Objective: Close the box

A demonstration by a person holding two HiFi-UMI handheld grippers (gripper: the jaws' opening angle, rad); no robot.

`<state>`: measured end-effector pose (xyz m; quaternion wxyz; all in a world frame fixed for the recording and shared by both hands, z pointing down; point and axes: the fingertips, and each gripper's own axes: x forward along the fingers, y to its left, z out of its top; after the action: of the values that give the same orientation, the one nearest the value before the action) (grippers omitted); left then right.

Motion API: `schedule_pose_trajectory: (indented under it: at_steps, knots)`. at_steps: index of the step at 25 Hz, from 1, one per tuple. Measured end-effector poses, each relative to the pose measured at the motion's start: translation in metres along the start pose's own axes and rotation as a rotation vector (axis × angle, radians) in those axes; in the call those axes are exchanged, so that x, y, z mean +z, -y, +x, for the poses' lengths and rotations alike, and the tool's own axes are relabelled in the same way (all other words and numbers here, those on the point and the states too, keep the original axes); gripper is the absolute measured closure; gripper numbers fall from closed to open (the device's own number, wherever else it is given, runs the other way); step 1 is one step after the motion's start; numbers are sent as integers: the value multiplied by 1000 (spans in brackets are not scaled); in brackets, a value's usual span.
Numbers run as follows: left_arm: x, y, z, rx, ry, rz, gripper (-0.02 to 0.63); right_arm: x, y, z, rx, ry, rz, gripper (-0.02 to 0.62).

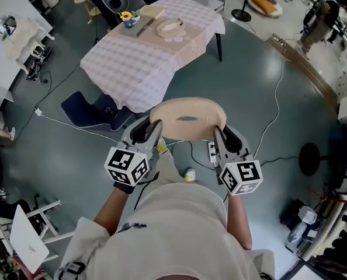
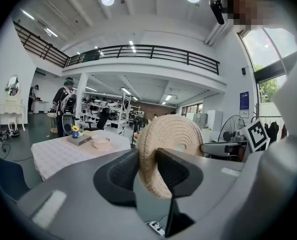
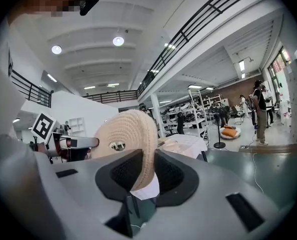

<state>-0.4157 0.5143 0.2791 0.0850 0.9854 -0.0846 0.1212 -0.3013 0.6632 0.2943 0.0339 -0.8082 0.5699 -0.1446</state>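
**Both grippers carrying the lid toward the table.** The woven lid (image 1: 191, 109), an oval disc of coiled rope with a small slot at its centre, is held roughly flat in front of the person. It is well apart from the table (image 1: 132, 69) and above bare floor.

The left gripper (image 1: 156, 130) clamps the lid's left rim and the right gripper (image 1: 218, 134) clamps the right rim. In each case the jaws stand partly apart with their pads pressed on the thickness of the weave. Holding opposite edges probably keeps the wide, floppy disc level and stops it swinging, so that it can be lowered squarely.

The pale woven box (image 1: 172, 28), judged to be the thing to be closed, sits uncovered at the far end of the checked cloth. It is just beside a small pot of yellow flowers (image 1: 127, 17).

*Head view:* the only view showing both grips at once, the lid's full outline, and the gap left to the table.

*Left gripper view:* shows the rim running between the dark pads, with the box and table low in the background beyond the lid.

*Right gripper view:* shows the same grip from the opposite side and daylight through the centre slot. The box itself cannot be made out there.
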Motion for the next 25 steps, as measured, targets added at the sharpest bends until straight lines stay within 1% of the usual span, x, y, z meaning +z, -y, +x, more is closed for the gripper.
schedule_pose_trajectory:
  at_steps: [7,13,25]
  knots:
    - [-4,-7,-4,24,-18,4,483,-8,-6,5,17,-26,13,512]
    - [-3,-18,-4,39,-18,4,482,-9,-11,16,26,-35,-2,512]
    - [4,-35,19,26,-12,-6,482,0,0,42,11,-38,-13,511]
